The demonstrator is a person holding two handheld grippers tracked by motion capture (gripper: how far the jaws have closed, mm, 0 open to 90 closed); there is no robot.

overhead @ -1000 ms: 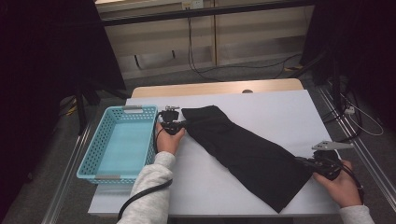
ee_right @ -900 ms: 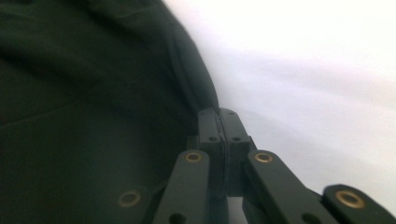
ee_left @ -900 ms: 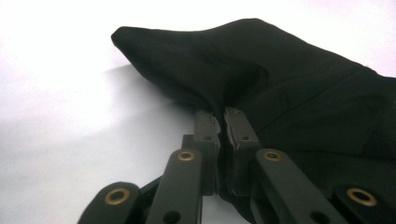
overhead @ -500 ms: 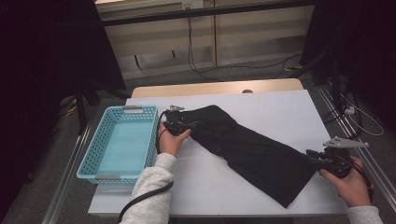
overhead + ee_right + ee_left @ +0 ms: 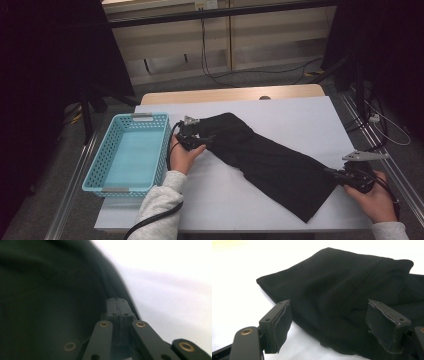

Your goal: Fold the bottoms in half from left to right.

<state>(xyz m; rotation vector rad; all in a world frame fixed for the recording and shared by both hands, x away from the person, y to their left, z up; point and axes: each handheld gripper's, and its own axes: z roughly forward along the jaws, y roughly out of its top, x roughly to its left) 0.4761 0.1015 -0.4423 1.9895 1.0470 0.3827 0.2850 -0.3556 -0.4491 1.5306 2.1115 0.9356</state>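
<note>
A black cloth (image 5: 265,160) lies stretched diagonally across the white table (image 5: 300,117), from the middle down toward the front right. My left gripper (image 5: 199,138) stands at the cloth's upper left end. In the left gripper view it is open (image 5: 328,305), its pads on either side of the folded black cloth (image 5: 337,290), which lies flat on the table. My right gripper (image 5: 336,173) is at the cloth's lower right edge. In the right gripper view its jaws (image 5: 117,301) are shut on the hem of the black cloth (image 5: 50,302).
An empty teal plastic basket (image 5: 150,118) stands on the table's left side, just left of my left hand. Bare white tabletop lies behind the cloth and in front of it. The table's right edge runs close to my right hand.
My right gripper has drawn the cloth a little to the right, so its front corner has shifted right. My left gripper has crept slightly right at the cloth's upper end.
</note>
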